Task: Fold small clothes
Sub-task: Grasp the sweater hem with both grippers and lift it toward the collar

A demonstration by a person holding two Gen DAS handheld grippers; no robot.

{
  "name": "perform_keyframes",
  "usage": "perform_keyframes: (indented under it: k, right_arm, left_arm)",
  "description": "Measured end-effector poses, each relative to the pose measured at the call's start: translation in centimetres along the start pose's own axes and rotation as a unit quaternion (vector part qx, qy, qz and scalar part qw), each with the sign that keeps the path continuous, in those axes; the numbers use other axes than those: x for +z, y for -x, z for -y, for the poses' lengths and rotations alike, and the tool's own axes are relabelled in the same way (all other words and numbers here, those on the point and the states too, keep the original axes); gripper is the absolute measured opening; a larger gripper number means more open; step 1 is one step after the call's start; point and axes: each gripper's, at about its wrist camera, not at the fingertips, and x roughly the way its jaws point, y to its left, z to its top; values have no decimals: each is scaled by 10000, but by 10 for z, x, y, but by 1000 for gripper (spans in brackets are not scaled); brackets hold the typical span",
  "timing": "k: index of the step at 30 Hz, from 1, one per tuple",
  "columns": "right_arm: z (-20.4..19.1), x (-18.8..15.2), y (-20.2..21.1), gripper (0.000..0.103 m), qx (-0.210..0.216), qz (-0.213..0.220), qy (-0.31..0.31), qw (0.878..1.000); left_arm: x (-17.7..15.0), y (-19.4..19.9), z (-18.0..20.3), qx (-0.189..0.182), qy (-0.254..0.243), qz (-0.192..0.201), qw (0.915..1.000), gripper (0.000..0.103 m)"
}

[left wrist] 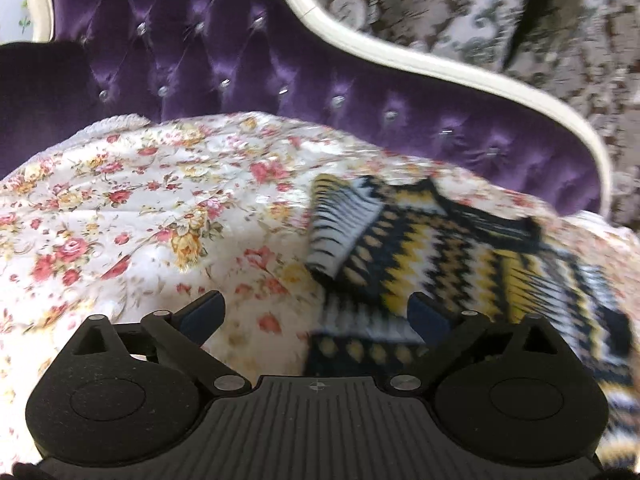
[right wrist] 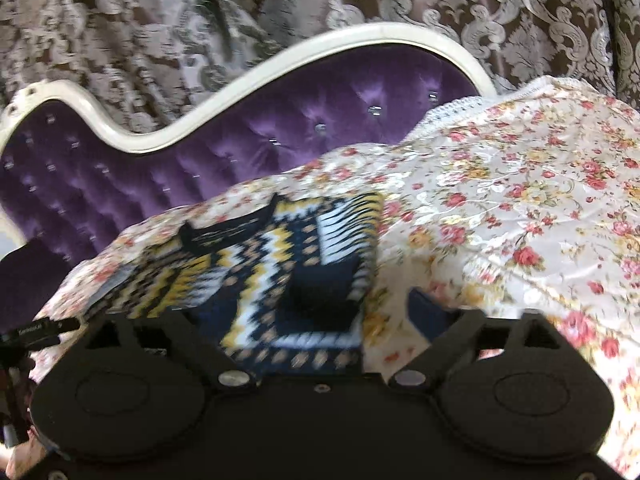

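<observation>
A small knitted sweater (left wrist: 432, 256) with a yellow, navy and white zigzag pattern lies on a floral cover. One sleeve is folded over its body. My left gripper (left wrist: 316, 308) is open and empty, low over the cover at the sweater's near left edge. In the right wrist view the sweater (right wrist: 256, 264) lies left of centre, a sleeve folded inward. My right gripper (right wrist: 312, 312) is open, and the sweater's near edge lies between its fingers. The view is blurred, so contact with the cloth is unclear.
The floral cover (left wrist: 132, 216) is spread over a purple tufted sofa (left wrist: 240, 52) with a curved cream frame (left wrist: 400, 52). The sofa back (right wrist: 200, 148) rises behind the sweater. Patterned brown curtains (right wrist: 280, 4) hang beyond it.
</observation>
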Motion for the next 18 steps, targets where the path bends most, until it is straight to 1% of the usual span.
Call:
perform_keyframes:
  k: [4, 7, 10, 12, 18]
  right_arm:
    - [-15, -20, 31, 102, 284, 25, 83, 9996]
    - [-24, -38, 51, 103, 441, 16, 93, 9990]
    - [-31, -59, 68, 103, 612, -76, 62, 9981]
    - [-34, -74, 77, 103, 686, -202, 22, 9974]
    - [-36, -116, 100, 103, 768, -539, -146, 9955]
  left_arm:
    - [-15, 45, 7, -344, -200, 67, 9992, 102]
    - [-32, 74, 11, -575, -275, -6, 9980, 102]
    - [-54, 94, 13, -814, -268, -111, 9963, 102]
    - [-72, 106, 15, -898, -310, -185, 9953, 102]
    - [-115, 126, 15, -927, -385, -375, 9942, 102]
